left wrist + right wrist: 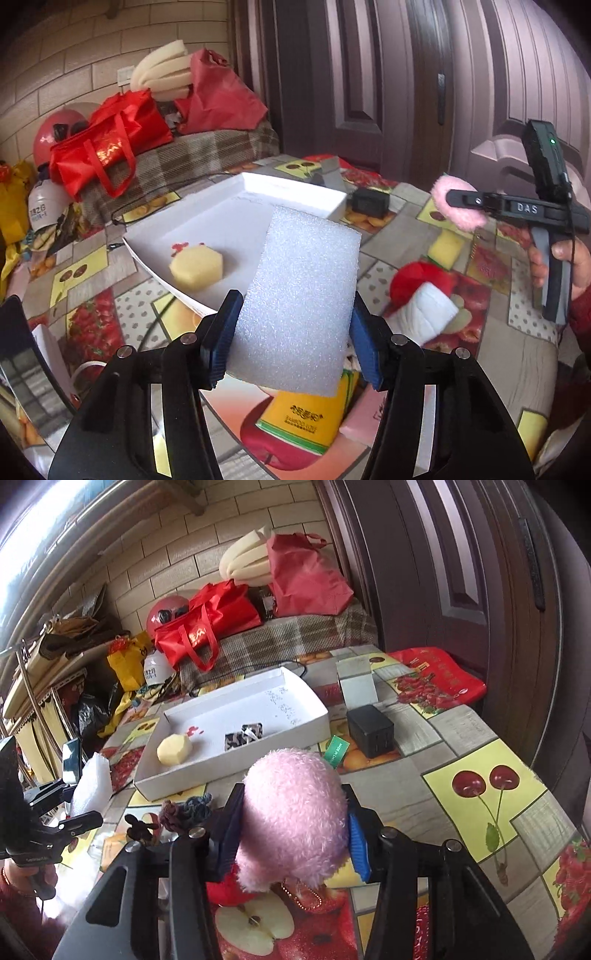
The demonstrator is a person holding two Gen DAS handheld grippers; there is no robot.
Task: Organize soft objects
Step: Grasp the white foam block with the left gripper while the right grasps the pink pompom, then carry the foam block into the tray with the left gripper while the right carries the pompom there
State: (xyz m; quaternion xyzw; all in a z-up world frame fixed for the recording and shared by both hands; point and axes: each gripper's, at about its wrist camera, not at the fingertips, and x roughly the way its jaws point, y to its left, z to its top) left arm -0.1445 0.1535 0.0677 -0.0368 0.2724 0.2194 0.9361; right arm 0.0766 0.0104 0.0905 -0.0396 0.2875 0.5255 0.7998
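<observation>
My left gripper (293,334) is shut on a white foam block (299,295) and holds it above the table, near the white tray (207,218). A yellow hexagonal sponge (196,268) lies in the tray. My right gripper (291,830) is shut on a pink plush ball (295,819), held above the table in front of the tray (236,764). The tray also holds a camouflage-patterned piece (243,735). The right gripper with the pink ball (460,206) shows at the right of the left wrist view.
A red plush ball (417,282), a white padded piece (428,314) and a yellow sponge (445,247) lie on the table. A black charger (371,731), a white card (356,686), a yellow tissue pack (306,417) and red bags (107,147) stand around.
</observation>
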